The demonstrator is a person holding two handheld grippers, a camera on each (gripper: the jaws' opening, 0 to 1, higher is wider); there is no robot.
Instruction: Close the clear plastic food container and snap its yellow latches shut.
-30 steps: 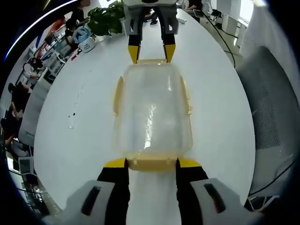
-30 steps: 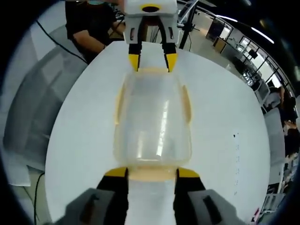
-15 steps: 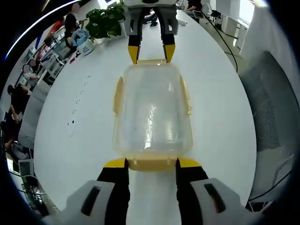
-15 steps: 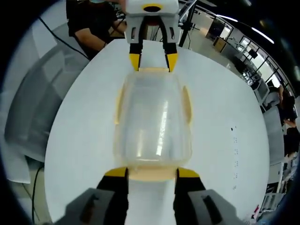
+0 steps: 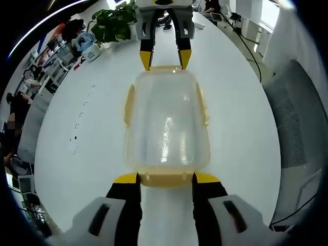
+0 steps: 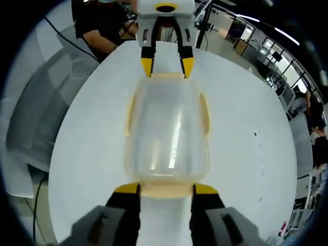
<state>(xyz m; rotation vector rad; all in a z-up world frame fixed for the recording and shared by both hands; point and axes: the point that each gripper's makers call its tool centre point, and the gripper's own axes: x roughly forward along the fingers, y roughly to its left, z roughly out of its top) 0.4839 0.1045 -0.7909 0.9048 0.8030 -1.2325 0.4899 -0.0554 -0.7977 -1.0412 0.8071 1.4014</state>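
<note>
Left gripper: we see its two black jaws with yellow tips spread apart, one on each side of the near end latch; we cannot tell whether the tips press on it. In the right gripper view it comes in from the top, tips at the far end of the box.
Right gripper: same build, grey plastic body, black jaws, yellow tips, set wide around the yellow latch at its own end; grip not clear to us. In the left gripper view it stands at the far end.
Potted plant: glossy green leaves, at the far left edge of the table.
Food container: we find it in the middle of the table, between the two grippers. It is a clear, rounded rectangular plastic box with a smooth shiny lid lying on top, streaked with light. Yellow flaps run along both long sides and both ends.
Table: a white, smooth, matte top with a curved edge, and small dark specks to the left.
Chair: grey mesh back, beside the table on the right.
Person: dark sleeve and bare forearm, past the far edge of the table in the right gripper view.
</note>
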